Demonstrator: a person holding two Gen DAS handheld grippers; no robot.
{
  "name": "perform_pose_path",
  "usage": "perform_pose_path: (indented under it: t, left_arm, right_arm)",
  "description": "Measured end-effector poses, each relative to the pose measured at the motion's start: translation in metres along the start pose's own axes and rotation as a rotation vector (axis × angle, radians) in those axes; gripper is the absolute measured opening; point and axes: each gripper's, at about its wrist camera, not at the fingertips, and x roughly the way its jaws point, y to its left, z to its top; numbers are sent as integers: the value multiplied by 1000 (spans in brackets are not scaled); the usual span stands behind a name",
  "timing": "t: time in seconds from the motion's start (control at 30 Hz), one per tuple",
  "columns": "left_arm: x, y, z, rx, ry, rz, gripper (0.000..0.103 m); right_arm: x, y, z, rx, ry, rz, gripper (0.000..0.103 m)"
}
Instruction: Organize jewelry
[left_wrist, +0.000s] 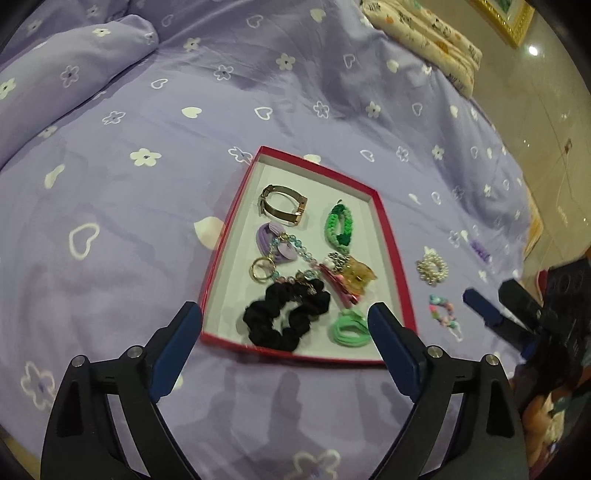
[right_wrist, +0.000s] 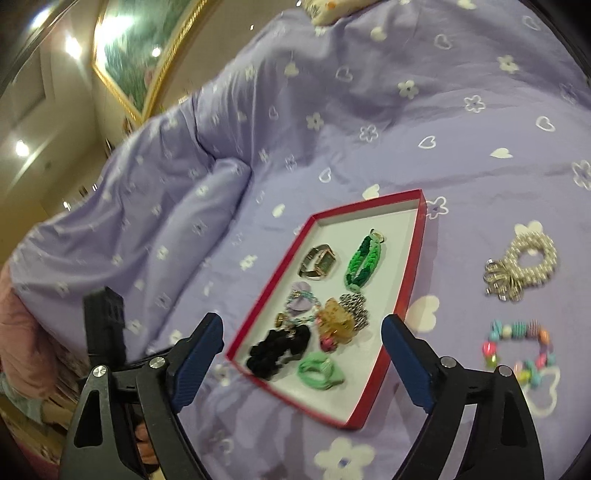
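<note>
A red-rimmed tray (left_wrist: 391, 236) with a white floor lies on the purple bedspread. In it are a gold watch (left_wrist: 282, 205), a green braided bracelet (left_wrist: 338, 225), a black scrunchie (left_wrist: 286, 319), a light green hair tie (left_wrist: 349, 328), an amber hair claw (left_wrist: 356, 277) and a beaded key chain. My left gripper (left_wrist: 284, 311) hovers open over the tray's near end, holding nothing. Right of the tray, on the cover, lie a pearl scrunchie (right_wrist: 524, 266) and a coloured bead bracelet (right_wrist: 521, 350). My right gripper (right_wrist: 302, 322) is open and empty, above the tray's near corner (right_wrist: 347, 424).
A bunched fold of the purple duvet (left_wrist: 74, 66) rises at the back left. At the far edge of the bed sits a cream patterned pillow (left_wrist: 424, 37). The bed ends on the right at a tiled floor (left_wrist: 546, 147). A pink sleeve (right_wrist: 22, 350) shows at the left.
</note>
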Motion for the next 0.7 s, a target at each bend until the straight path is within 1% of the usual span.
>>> perform_pose_path:
  t: [0.13,0.23,0.3,0.47,0.6,0.7]
  left_arm:
    - [-13,-2,-14,-7,-13,17,96]
    - [-20,-5,-27,0,-15,38,97]
    - [-22,-5,-35,6,-13,44,98]
    - [-28,-8,-51,27,-17,88,98]
    - [-35,-11,-57,68,-34,154,98]
    - [-42,-15,-58,107,-55,202,98]
  right_arm:
    - [-25,-2,-20,52,-57,21,94]
    - [-41,-1,-34,69,-101,3,96]
    - [-46,-1,-40,67,-114,-10,98]
    - [-52,11,-54,3,-106,-65,98]
    - [-52,27,-61,-76,-96,-134,99]
    - [-50,40,-63,-143,-83,-201,99]
